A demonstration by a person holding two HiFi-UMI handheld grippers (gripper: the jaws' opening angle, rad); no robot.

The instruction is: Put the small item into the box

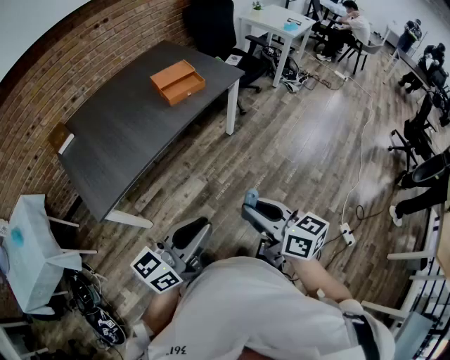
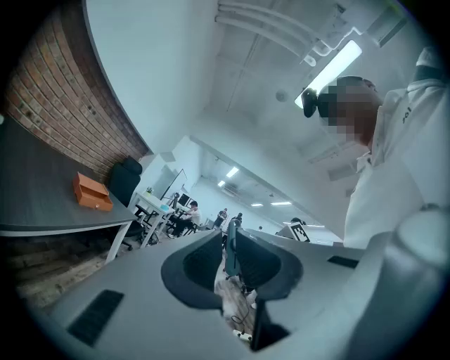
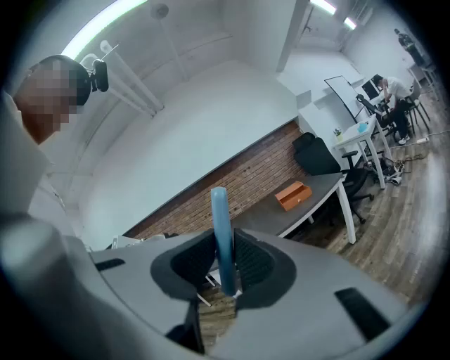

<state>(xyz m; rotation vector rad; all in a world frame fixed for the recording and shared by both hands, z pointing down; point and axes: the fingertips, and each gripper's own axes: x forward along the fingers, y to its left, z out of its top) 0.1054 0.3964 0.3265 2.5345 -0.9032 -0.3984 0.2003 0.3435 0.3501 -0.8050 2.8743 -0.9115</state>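
Observation:
The orange box (image 1: 177, 81) lies open-topped on the dark grey table (image 1: 126, 133), far ahead of me; it also shows small in the left gripper view (image 2: 91, 192) and the right gripper view (image 3: 293, 195). My right gripper (image 1: 250, 205) (image 3: 223, 242) is held near my body, shut on a thin blue item (image 3: 219, 218) that stands upright between its pads, its tip visible from above (image 1: 252, 195). My left gripper (image 1: 200, 226) (image 2: 230, 233) is beside it at waist height, jaws together with nothing between them.
A brick wall (image 1: 77, 49) runs behind the table. A black office chair (image 1: 211, 28) and a white desk (image 1: 278, 21) stand beyond it. A white stand (image 1: 31, 246) is at my left. A cable and power strip (image 1: 346, 233) lie on the wooden floor at my right.

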